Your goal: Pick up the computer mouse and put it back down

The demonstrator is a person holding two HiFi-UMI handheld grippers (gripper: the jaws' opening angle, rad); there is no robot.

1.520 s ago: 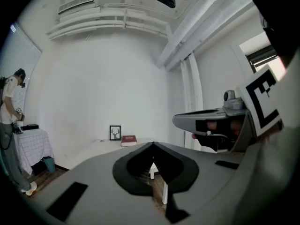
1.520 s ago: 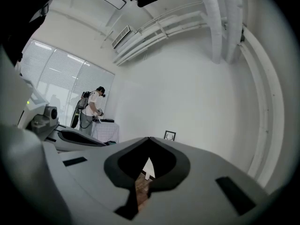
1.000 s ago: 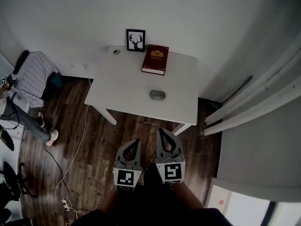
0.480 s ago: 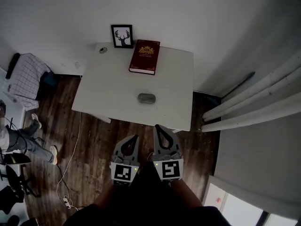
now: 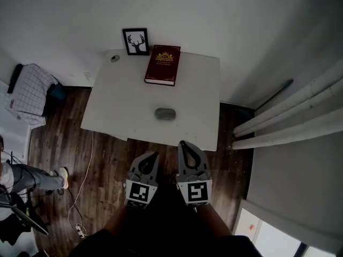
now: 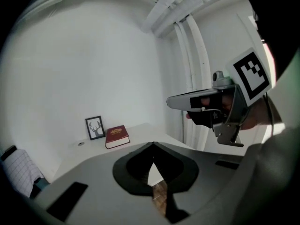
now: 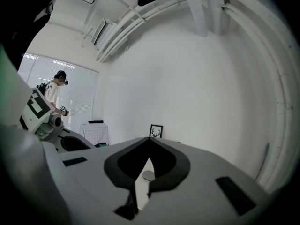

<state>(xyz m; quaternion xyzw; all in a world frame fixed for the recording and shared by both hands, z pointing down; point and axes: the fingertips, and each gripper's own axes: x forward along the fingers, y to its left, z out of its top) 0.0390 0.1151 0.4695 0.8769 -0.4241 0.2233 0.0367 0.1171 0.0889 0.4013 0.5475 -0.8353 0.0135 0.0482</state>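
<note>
— Lying which way, the computer mouse [image 5: 165,113]?
— Crosswise, its long axis along the near edge of the white worktop [image 5: 118,116]. It is grey, oval; its front I cannot tell. My left tongs [image 5: 151,155] and right tongs [image 5: 184,144] are both closed, empty.

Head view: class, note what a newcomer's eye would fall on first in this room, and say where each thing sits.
The dark red book stands out most, lying at the far edge of the white table beside a small framed deer picture. Alone near the table's middle lies the grey computer mouse. Nearest the camera, the left hand-held gripper and right hand-held gripper point toward the table side by side, jaws shut and empty.
</note>
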